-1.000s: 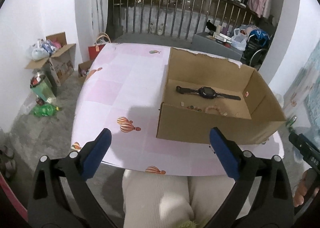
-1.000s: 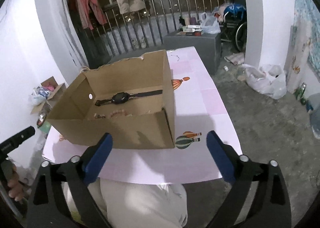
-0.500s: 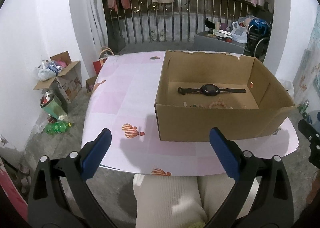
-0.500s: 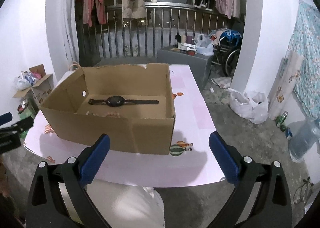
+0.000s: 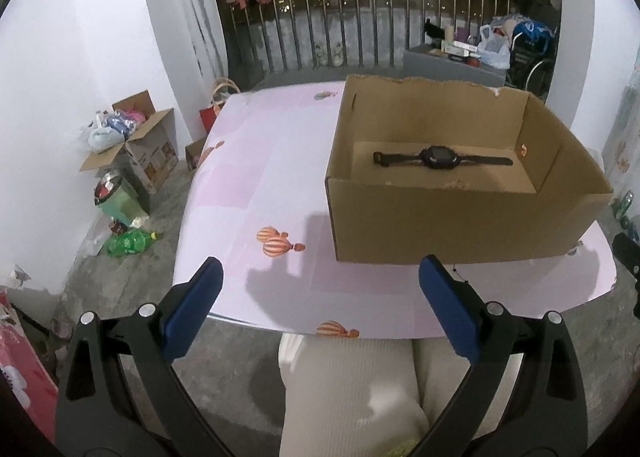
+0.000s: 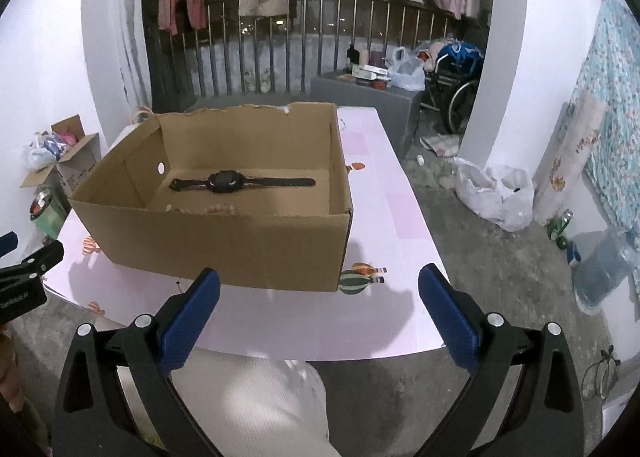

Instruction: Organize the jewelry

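Note:
An open cardboard box (image 5: 452, 225) (image 6: 224, 245) stands on a pink table (image 5: 256, 177) (image 6: 384, 217). A black watch (image 5: 440, 157) (image 6: 228, 181) lies flat inside it. Small pale beads (image 6: 220, 209) lie near the box's front wall, mostly hidden by it. My left gripper (image 5: 320, 297) is open and empty, held off the table's near edge. My right gripper (image 6: 318, 297) is open and empty, also off the near edge, in front of the box's right corner.
The person's lap (image 5: 352, 389) is under both grippers. On the floor to the left are a cardboard box of bags (image 5: 132, 141), a green bottle (image 5: 128, 243) and a bin. On the right are plastic bags (image 6: 496, 193) and a wheelchair.
Both grippers have pulled back and risen a little, so the box looks lower and less of its floor shows. The jaws stay open. The watch has not moved.

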Demonstrator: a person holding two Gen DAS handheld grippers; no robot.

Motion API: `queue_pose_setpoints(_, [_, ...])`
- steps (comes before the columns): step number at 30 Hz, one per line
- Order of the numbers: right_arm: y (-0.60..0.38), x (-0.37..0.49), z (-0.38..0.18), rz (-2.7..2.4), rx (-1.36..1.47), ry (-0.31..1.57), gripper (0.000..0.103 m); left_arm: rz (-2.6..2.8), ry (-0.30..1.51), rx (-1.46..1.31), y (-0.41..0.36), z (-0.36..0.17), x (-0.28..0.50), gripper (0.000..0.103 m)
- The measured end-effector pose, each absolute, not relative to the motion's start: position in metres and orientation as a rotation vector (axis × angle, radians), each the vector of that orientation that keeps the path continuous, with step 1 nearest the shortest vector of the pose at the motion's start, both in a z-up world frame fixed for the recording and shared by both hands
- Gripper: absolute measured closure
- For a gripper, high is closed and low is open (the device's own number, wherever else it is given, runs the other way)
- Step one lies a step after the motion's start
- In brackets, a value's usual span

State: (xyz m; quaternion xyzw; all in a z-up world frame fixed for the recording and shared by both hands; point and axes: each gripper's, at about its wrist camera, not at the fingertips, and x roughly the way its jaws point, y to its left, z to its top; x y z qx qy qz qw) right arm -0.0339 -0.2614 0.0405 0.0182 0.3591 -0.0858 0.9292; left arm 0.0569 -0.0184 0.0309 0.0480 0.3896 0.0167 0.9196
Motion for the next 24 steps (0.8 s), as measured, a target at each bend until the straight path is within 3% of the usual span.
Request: queue_pose_setpoints(24, [-0.2646, -0.0289, 0.0365, -0.180, 0.037, 0.764, 0.006, 0.046, 0.852, 0.078, -0.0127, 0.0262, 0.0608, 0.008])
